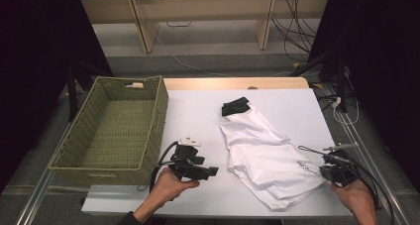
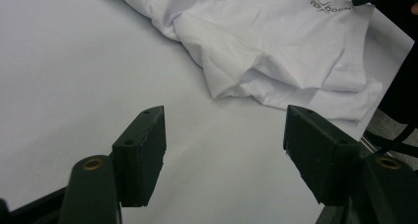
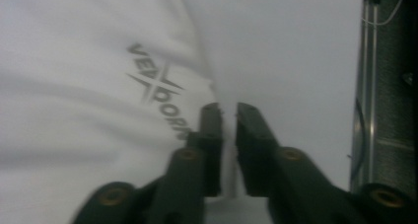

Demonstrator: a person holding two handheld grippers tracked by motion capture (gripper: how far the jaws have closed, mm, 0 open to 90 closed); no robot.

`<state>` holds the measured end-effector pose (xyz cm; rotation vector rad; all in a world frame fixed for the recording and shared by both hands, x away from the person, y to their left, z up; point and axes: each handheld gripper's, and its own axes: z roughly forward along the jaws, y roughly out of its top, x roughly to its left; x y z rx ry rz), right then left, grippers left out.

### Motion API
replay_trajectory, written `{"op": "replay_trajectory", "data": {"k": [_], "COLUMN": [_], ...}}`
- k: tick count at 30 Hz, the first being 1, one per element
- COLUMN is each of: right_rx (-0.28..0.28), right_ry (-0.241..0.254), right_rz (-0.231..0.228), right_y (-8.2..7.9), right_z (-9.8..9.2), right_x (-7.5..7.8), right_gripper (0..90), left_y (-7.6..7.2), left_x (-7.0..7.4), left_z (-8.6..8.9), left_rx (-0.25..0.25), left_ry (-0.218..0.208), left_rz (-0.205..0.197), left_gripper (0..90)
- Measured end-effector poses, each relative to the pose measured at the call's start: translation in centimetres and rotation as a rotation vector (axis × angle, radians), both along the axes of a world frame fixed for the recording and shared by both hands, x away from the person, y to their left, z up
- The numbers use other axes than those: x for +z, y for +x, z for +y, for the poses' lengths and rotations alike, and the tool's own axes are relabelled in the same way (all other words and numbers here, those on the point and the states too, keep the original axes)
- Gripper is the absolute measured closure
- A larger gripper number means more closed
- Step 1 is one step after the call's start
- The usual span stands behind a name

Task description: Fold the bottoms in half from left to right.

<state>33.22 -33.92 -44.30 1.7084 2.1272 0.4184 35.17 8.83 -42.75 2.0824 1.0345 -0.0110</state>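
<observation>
In the high view, the white shirt (image 1: pixel 267 155) is lying crumpled on the table (image 1: pixel 198 111), right of the green basket (image 1: pixel 116 131). In the left gripper view, the left gripper (image 2: pixel 224 140) is hovering with jaws spread, nothing between them. In the right gripper view, the right gripper (image 3: pixel 228 110) is pinching the shirt's edge with jaws nearly together.

The counter (image 1: pixel 198 111) has a white top with a pale wooden strip along its far edge. Beyond it, grey floor (image 1: pixel 208 64) runs beneath a light wooden bench (image 1: pixel 198 9). Black cables (image 1: pixel 292 31) hang at the right. Dark curtains (image 1: pixel 29 61) close both sides. Metal rails (image 1: pixel 34 200) flank the counter.
</observation>
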Motion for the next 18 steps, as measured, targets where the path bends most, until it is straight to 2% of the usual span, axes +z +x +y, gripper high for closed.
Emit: {"op": "replay_trajectory", "data": {"k": [2,3,6,8,11,14,18], "right_rx": [0.039,0.084,0.188,0.242,0.291,0.323,0.337], "right_ry": [0.04,0.083,0.178,0.228,0.248,0.233,0.224], "right_rz": [-0.036,-0.059,-0.074,-0.064,-0.012,0.05,0.077], "right_y": [-0.6,-1.1,-2.0,-2.4,-2.7,-2.8,-3.2], "right_z": [1.2,2.3,5.1,6.9,8.8,10.0,10.4], "right_x": [0.6,1.0,1.7,1.6,1.1,0.1,-0.5], "right_gripper": [65.8,64.2,62.2,60.2,57.3,55.3,56.5], "left_y": [0.1,0.1,0.0,0.0,-0.1,-0.1,-0.1], "left_x": [0.1,0.1,0.2,0.2,0.3,0.3,0.3], "left_z": [0.2,0.3,0.4,0.4,0.5,0.7,0.8], "left_rx": [0.004,0.006,0.011,0.01,0.012,0.018,0.023], "left_ry": [-0.003,-0.003,-0.007,-0.007,-0.006,-0.004,-0.006], "left_rz": [-0.001,-0.002,-0.006,-0.008,-0.01,-0.01,-0.009], "left_gripper": [32.2,32.2,31.9,31.6,30.9,30.6,30.4]}}
